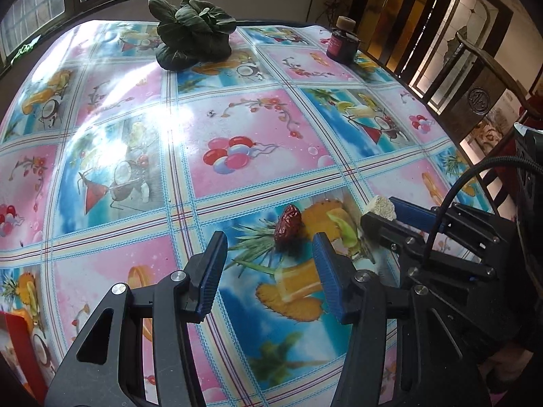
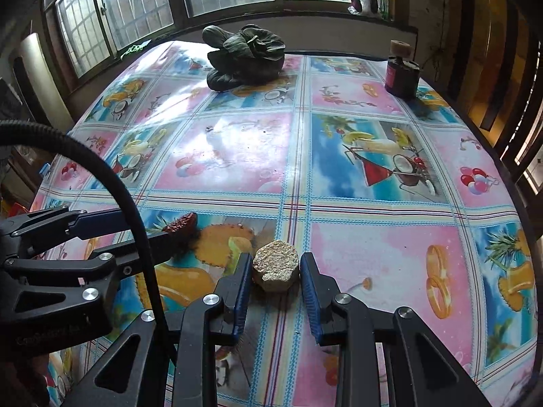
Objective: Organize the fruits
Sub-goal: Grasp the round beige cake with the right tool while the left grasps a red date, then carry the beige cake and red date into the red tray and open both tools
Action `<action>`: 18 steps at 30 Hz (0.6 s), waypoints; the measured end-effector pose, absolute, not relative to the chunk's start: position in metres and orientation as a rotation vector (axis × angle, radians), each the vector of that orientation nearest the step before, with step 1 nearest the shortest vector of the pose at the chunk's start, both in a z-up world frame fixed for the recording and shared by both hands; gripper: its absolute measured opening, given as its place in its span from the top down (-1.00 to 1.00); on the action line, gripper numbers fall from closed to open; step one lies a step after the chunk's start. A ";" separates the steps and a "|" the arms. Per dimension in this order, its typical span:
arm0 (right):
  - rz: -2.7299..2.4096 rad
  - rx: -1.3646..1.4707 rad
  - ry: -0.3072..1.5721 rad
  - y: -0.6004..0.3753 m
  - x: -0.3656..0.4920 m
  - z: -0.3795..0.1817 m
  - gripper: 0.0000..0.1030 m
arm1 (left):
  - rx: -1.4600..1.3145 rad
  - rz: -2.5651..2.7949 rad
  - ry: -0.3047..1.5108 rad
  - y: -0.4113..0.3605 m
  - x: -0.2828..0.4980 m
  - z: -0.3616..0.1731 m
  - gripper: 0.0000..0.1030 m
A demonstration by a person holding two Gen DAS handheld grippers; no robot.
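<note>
A wrinkled red date lies on the patterned tablecloth just ahead of my left gripper, which is open with the date beyond its fingertips. In the right wrist view the date shows beside the left gripper's fingers. A pale, crumbly beige block sits between the jaws of my right gripper; the pads are at its sides with small gaps, so the gripper is open around it. The block and right gripper also show in the left wrist view.
A dark leafy green vegetable lies at the far side of the table, also in the right wrist view. A dark bottle with a cork top stands far right. A wooden chair stands past the right edge. A red object is at near left.
</note>
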State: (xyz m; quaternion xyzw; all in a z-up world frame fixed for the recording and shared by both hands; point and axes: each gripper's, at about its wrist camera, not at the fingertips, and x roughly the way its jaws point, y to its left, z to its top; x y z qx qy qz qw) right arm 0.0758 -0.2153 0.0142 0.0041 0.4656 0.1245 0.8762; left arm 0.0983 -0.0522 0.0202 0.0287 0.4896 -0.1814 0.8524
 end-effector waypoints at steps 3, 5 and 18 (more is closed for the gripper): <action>0.240 0.007 0.973 -0.219 0.077 0.014 0.46 | 0.067 -0.407 1.027 -0.056 0.100 0.020 -0.01; 0.237 -0.006 0.972 -0.218 0.076 0.014 0.46 | 0.089 -0.417 1.024 -0.062 0.101 0.018 -0.01; 0.268 -0.005 0.958 -0.212 0.074 0.014 0.46 | 0.075 -0.333 1.011 -0.039 0.091 0.016 0.68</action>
